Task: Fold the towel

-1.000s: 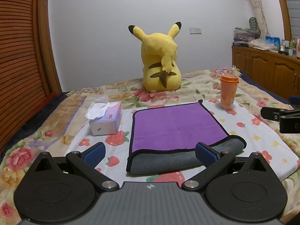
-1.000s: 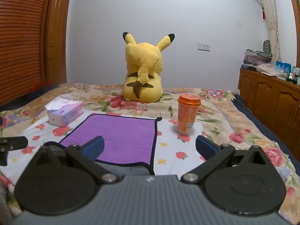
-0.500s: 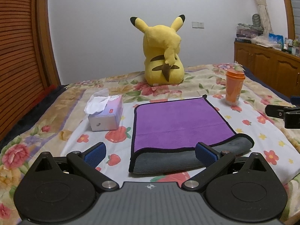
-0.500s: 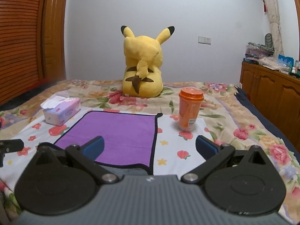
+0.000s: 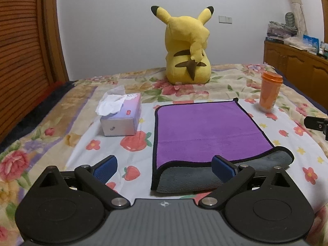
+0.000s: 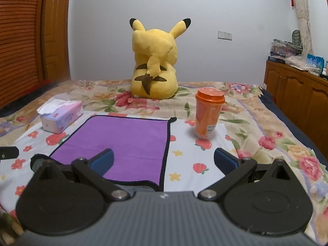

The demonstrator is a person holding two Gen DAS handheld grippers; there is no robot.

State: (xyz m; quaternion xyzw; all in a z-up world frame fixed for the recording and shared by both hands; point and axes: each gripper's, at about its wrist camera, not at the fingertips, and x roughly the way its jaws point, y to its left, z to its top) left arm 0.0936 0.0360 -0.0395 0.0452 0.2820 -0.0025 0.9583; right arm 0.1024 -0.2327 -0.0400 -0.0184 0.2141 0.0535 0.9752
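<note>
Towel [image 5: 205, 131]: centre frame, ahead of both claws, folded edge nearest.
Left gripper [image 5: 164, 167]: spread wide, empty, nearer.
Right gripper [image 6: 164, 161]: spread wide, empty.

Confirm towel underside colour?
Grey, on the near strip of the towel, below its purple top; black edging. Clearest in the left wrist view.

I see a bed [image 5: 61, 110] with a floral cover. A yellow Pikachu plush [image 5: 187, 49] sits at its far end, back turned. A tissue box [image 5: 121, 119] rests left; an orange lidded cup [image 5: 269, 91] stands right. A wooden cabinet [image 6: 297, 94] lines the right wall.
</note>
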